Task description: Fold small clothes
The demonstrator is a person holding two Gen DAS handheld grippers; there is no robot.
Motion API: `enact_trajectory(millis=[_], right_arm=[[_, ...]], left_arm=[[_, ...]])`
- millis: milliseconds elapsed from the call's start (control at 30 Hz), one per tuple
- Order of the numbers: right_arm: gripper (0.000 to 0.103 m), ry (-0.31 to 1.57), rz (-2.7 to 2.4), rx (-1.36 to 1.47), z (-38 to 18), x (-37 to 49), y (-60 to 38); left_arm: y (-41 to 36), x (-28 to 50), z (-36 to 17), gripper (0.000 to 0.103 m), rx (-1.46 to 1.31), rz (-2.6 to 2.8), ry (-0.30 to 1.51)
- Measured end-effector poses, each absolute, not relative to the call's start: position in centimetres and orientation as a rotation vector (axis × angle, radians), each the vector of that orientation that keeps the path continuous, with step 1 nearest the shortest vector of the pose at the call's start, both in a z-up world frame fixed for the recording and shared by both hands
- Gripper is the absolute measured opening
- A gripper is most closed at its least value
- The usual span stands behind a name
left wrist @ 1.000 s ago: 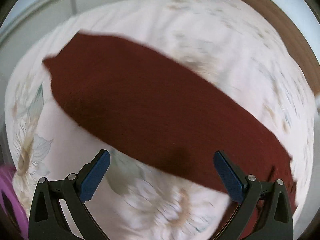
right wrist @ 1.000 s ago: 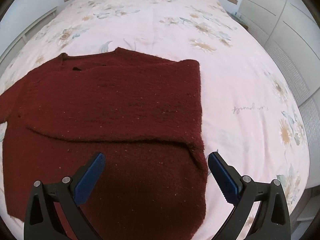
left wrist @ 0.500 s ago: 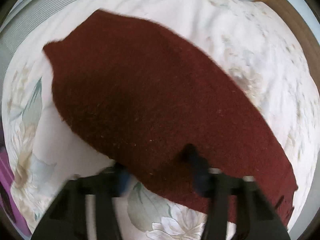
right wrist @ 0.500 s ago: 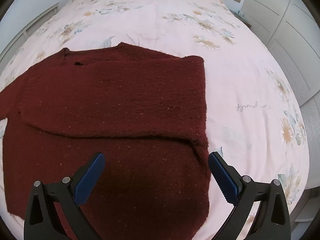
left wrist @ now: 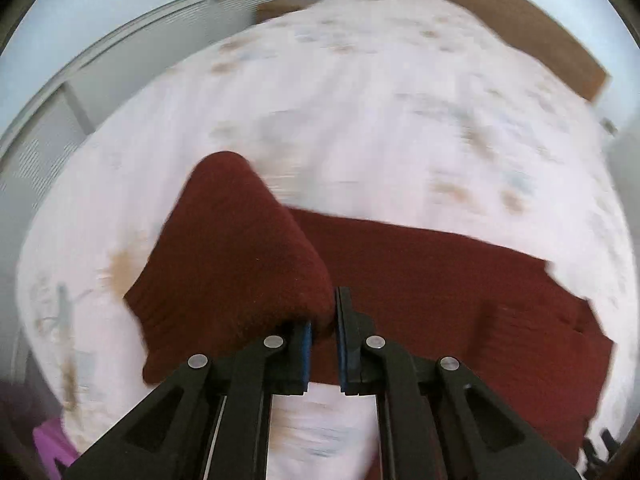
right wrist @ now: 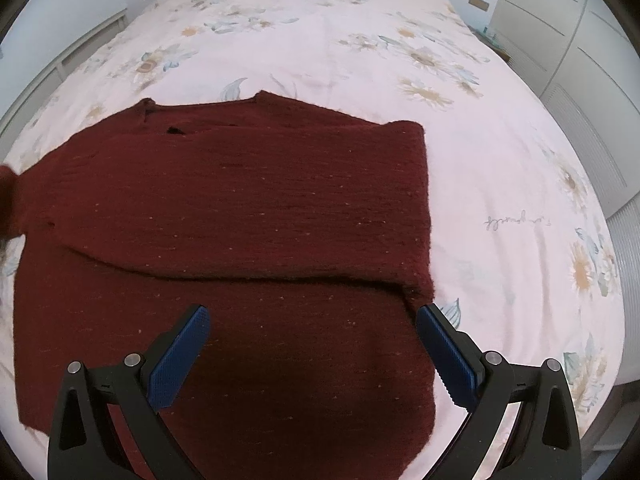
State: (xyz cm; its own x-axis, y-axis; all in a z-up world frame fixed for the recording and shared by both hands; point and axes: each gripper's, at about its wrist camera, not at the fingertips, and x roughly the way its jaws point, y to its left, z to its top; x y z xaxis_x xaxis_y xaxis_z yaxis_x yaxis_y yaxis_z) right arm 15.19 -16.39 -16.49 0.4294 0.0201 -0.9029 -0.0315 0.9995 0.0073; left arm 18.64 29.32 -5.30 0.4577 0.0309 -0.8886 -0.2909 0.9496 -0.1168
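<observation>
My left gripper (left wrist: 322,332) is clamped on the sweater (right wrist: 224,216) sleeve, lifted at ten o'clock; my right gripper (right wrist: 312,356) hangs apart over the hem. One sleeve already lies folded across the body — this one and the final halving remain, I judge. The bed (right wrist: 500,160) offers open room toward twelve and three o'clock.

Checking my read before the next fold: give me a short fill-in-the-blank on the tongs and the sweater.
1. The left tongs are ____ on the dark red knitted sweater.
2. The right tongs are ____, holding nothing.
3. The sweater lies on a pink ____-patterned bedspread.
4. The sweater's right sleeve is ____ across its body.

Missing words: shut; open; flower; folded
</observation>
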Motion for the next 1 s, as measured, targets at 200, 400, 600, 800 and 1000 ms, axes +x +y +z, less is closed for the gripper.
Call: enact_trajectory(millis=[200, 400, 600, 800, 1000], right_arm=[[0.102, 1.108, 0.024, 0.019, -15.4, 15.4, -17.7], [0.102, 1.071, -0.011, 0.055, -12.9, 16.4, -20.0], [0.102, 1.046, -0.022, 0.074, -12.1, 16.2, -21.2], [0.102, 1.075, -0.016, 0.099, -13.5, 15.4, -21.5], [0.102, 1.094, -0.001, 0.108, -14.6, 14.9, -21.5]], left_arm=[[19.5, 20.4, -4.7, 0.007, -0.166, 0.011, 1.087], [11.3, 23.6, -7.4, 0.006, -0.110, -0.126, 1.100], [4.1, 24.2, -8.5, 0.003, -0.014, -0.264, 1.101], [0.2, 23.6, -10.6, 0.002, 0.054, -0.304, 1.120], [2.4, 23.7, -14.5, 0.002, 0.040, -0.232, 1.208]])
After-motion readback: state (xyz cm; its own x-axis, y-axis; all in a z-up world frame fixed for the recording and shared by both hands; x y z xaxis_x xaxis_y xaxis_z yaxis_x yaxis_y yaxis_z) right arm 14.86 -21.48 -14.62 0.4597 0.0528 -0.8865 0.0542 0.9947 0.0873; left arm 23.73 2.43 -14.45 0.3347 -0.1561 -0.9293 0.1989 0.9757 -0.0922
